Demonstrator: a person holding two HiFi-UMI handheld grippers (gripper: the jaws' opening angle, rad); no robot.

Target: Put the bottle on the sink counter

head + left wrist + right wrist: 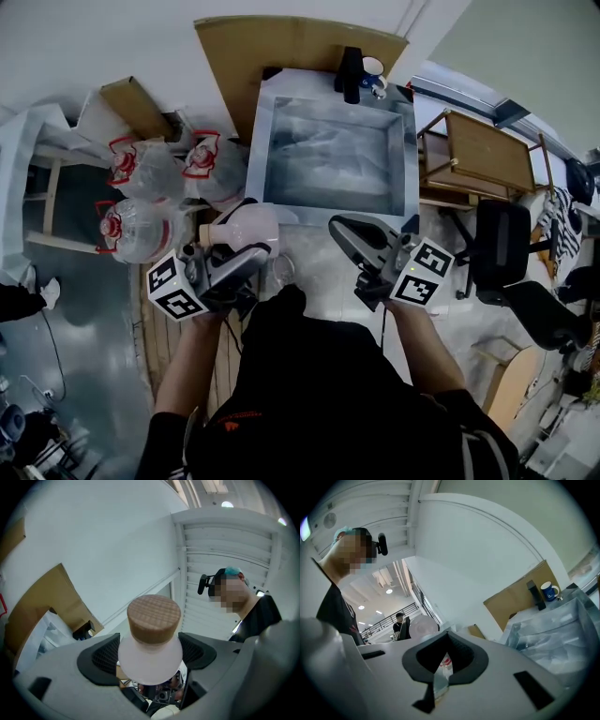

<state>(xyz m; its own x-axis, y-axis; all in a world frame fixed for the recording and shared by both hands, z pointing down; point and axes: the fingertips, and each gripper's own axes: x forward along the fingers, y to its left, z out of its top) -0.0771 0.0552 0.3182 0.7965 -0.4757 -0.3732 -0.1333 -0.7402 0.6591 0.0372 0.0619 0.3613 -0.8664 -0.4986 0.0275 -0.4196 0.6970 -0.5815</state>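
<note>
Steel sink (328, 155): basin dead ahead, and my pick for the landing spot is the pale sink counter (323, 272) along its near edge, well back from the drop into the basin.
Step in hand: carrying, not yet placing. The bottle is up off every surface.
Doing it well: roll the wrist so the base faces down, lower until the base sits flat, and only then ease the jaws apart. Letting go early on a tipped bottle would likely send it rolling toward the basin.
Bottle (251, 227): frosted white and, from the head view, tipped with its top toward the person's left, over the counter's left front corner.
Cap (154, 617): brown with a cross-hatched top, poking out clear above the jaws.
Left gripper (150, 654): clamped on the bottle, one dark pad on each side of its shoulder just under the cap, which looks like a snug hold.
Right gripper (440, 667): jaws drawn together on nothing, hanging over the counter on the right, apart from the bottle.
Watch for: the water jugs (141, 225) crowding the floor just left of the counter.
</note>
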